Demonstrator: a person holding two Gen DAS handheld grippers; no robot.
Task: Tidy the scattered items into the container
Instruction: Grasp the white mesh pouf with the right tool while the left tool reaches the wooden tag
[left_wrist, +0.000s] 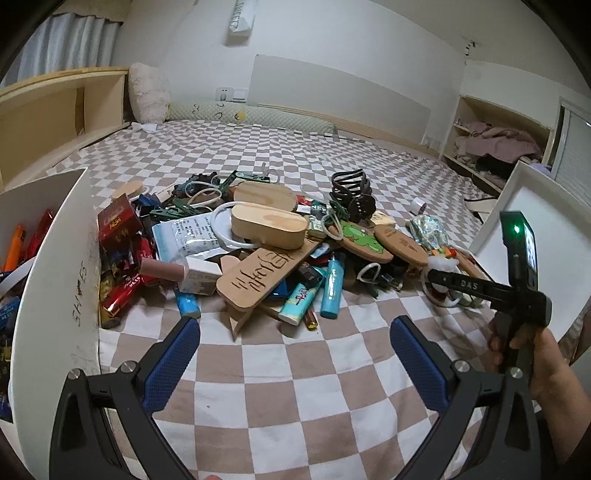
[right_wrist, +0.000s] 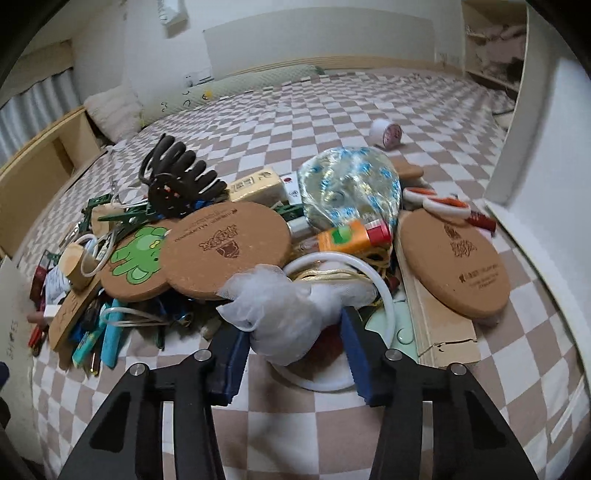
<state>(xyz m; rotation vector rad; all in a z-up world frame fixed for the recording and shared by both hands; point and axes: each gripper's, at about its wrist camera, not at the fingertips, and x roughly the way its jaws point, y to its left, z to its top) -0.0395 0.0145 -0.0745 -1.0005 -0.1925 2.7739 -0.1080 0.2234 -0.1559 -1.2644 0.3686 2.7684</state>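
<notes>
Blue ribbed pads of the right gripper (right_wrist: 295, 354) are pinching a white gauzy pouch (right_wrist: 273, 310) at the near edge of the heap, with a white plastic ring (right_wrist: 384, 295) curving just behind it on the checked brown-and-white bedsheet (right_wrist: 295, 435). To do this lift well, I would raise it straight up first, since the gauze may be snagged on the ring or on the gold cord beneath. The left gripper (left_wrist: 295, 354) hovers spread wide over bare sheet, holding nothing. The white cardboard container (left_wrist: 59, 258) stands at the left, touching the heap, already holding some items.

Beyond the pouch lie round cork coasters (right_wrist: 225, 243), one printed with a green frog (right_wrist: 136, 258), an orange tube (right_wrist: 351, 236) and a crinkled foil wrapper (right_wrist: 351, 184). Farther left, turquoise lighters (left_wrist: 332, 288), a lettered wooden plaque (left_wrist: 266, 277), pale wooden oval blocks (left_wrist: 269, 221) and a black claw hair clip (left_wrist: 351, 192) crowd the way to the box, so the carry should pass above them.
</notes>
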